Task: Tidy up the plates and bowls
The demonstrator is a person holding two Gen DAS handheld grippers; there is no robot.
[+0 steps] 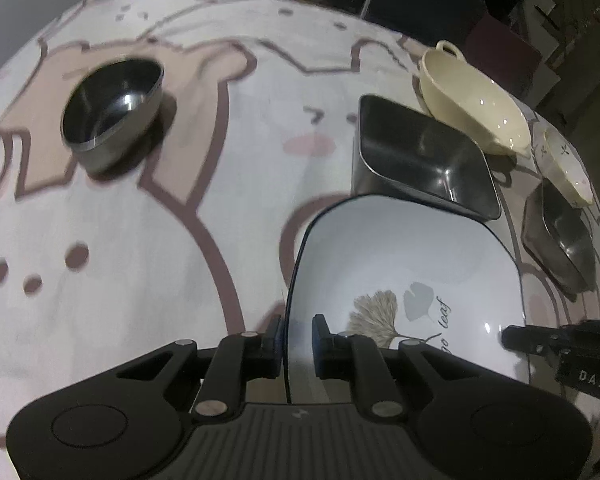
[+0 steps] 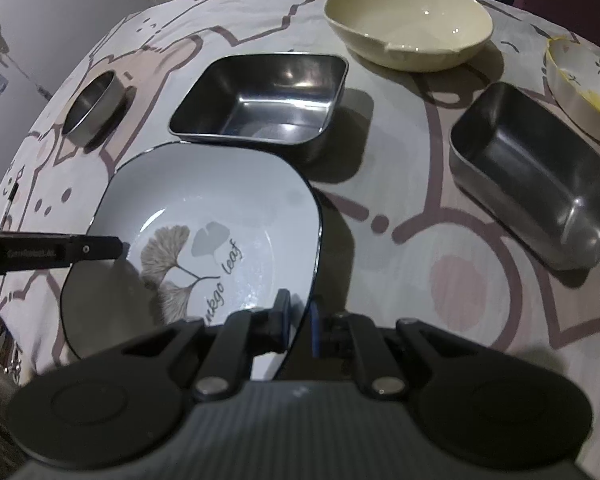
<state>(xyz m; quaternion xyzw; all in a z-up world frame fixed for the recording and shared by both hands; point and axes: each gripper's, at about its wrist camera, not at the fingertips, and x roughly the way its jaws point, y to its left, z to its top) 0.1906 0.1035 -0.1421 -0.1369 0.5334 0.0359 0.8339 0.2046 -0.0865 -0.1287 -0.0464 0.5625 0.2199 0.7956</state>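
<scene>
Left wrist view: left tool (image 1: 296, 340) clamped narrow on the left rim of the white plate (image 1: 400, 264), one finger outside, one inside. Plate with a leaf print, carried over the desk (image 1: 148, 248). Right tool (image 1: 512, 338) gripping the plate's right rim, seen at the picture's right edge. Round steel bowl (image 1: 114, 110) far left on the cloth. Square steel tray (image 1: 424, 156) just behind the plate. Cream bowl (image 1: 474, 100) with a handle behind that tray. Small flowered dish (image 1: 568, 168) leaning over a second steel tray (image 1: 560, 240) at the right.

Right wrist view: right tool (image 2: 300, 320) pinched narrow on the plate's (image 2: 204, 208) near right rim. Left tool (image 2: 118, 248) on the opposite rim. Square tray (image 2: 260, 100) just past the plate, round bowl (image 2: 94, 106) to its left. Cream bowl (image 2: 408, 20) farther back. Second tray (image 2: 536, 176) right, flowered dish (image 2: 584, 84) just behind it, touching or not unclear.
</scene>
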